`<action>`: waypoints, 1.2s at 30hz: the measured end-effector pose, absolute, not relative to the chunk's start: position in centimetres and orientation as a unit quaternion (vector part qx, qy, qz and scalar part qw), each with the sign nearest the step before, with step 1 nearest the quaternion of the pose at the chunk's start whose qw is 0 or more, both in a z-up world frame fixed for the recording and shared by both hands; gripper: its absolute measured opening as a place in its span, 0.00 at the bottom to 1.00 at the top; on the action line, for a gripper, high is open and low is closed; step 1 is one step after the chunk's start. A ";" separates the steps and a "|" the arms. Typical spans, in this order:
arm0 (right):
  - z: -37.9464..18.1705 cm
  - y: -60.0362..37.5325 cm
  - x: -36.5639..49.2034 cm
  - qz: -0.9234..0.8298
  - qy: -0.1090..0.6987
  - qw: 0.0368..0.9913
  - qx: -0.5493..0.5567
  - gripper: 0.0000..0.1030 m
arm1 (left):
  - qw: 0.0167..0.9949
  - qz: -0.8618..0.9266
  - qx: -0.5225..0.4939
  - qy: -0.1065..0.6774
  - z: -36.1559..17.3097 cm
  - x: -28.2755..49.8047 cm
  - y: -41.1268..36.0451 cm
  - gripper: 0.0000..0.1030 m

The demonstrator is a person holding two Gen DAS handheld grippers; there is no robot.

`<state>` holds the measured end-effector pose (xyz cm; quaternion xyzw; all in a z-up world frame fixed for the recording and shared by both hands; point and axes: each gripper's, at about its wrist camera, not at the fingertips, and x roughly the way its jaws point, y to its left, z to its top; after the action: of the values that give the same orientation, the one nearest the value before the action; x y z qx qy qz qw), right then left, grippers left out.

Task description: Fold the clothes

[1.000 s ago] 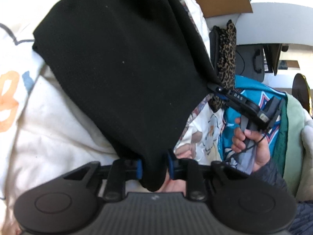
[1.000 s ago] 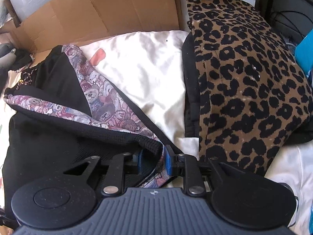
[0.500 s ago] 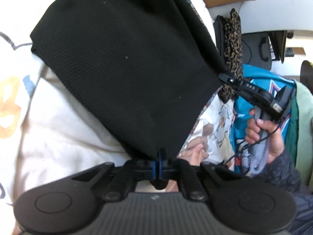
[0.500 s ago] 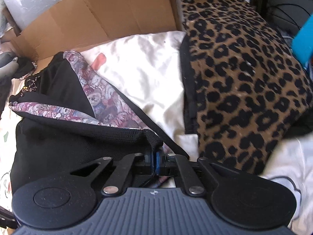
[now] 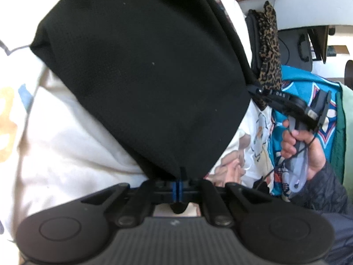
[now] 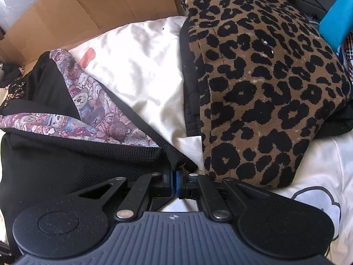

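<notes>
The black garment (image 5: 143,77) lies spread over a white printed sheet (image 5: 66,150), its patterned lining (image 6: 92,101) showing where the upper layer is turned back. Your left gripper (image 5: 179,186) has its blue pads pressed together on the near hem of the black garment, the cloth bunching just above them. Your right gripper (image 6: 175,182) is likewise clamped on a corner of the garment's ribbed black edge, which stands up in a small fold between the pads. In the left wrist view your hand (image 5: 306,148) grips the right gripper's handle at the garment's far corner. Just beside that corner sits a folded leopard-print piece (image 6: 260,84) on the sheet. A teal garment (image 5: 308,92) lies past it, and brown cardboard (image 6: 99,6) stands behind the sheet
</notes>
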<state>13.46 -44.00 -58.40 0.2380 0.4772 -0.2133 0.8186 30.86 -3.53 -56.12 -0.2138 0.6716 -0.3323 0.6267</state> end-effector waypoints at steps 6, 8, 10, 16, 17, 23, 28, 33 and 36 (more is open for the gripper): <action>-58.3 -43.6 13.2 -0.223 0.486 0.815 0.222 0.08 | 0.626 -0.338 -0.195 0.675 -55.7 30.6 -3.8 0.03; -58.3 -43.5 13.1 -0.227 0.489 0.814 0.217 0.09 | 0.625 -0.335 -0.192 0.678 -55.7 30.7 -3.9 0.03; -58.3 -43.4 13.0 -0.230 0.492 0.813 0.212 0.15 | 0.619 -0.330 -0.191 0.687 -55.6 31.0 -4.1 0.03; -57.6 -42.8 11.7 -0.253 0.491 0.804 0.219 0.18 | 0.623 -0.318 -0.137 0.701 -53.1 32.0 -3.7 0.14; -57.3 -42.6 11.4 -0.254 0.486 0.807 0.219 0.18 | 0.626 -0.316 -0.133 0.701 -52.7 32.3 -3.3 0.16; -55.2 -42.0 9.9 -0.255 0.455 0.827 0.211 0.19 | 0.657 -0.277 -0.102 0.694 -49.8 34.9 -1.7 0.20; -53.2 -41.1 9.4 -0.247 0.417 0.849 0.213 0.20 | 0.690 -0.239 -0.096 0.676 -47.3 38.1 0.0 0.27; -52.7 -40.3 9.7 -0.229 0.403 0.862 0.202 0.20 | 0.721 -0.213 -0.099 0.652 -45.6 41.3 0.9 0.27; -53.2 -40.2 9.8 -0.226 0.408 0.861 0.204 0.20 | 0.738 -0.190 -0.098 0.640 -45.3 42.8 1.4 0.27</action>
<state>9.83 -40.23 -53.16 0.2036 0.4080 -0.2256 0.8609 42.82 1.42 -45.31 -0.0981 0.6398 -0.1897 0.7383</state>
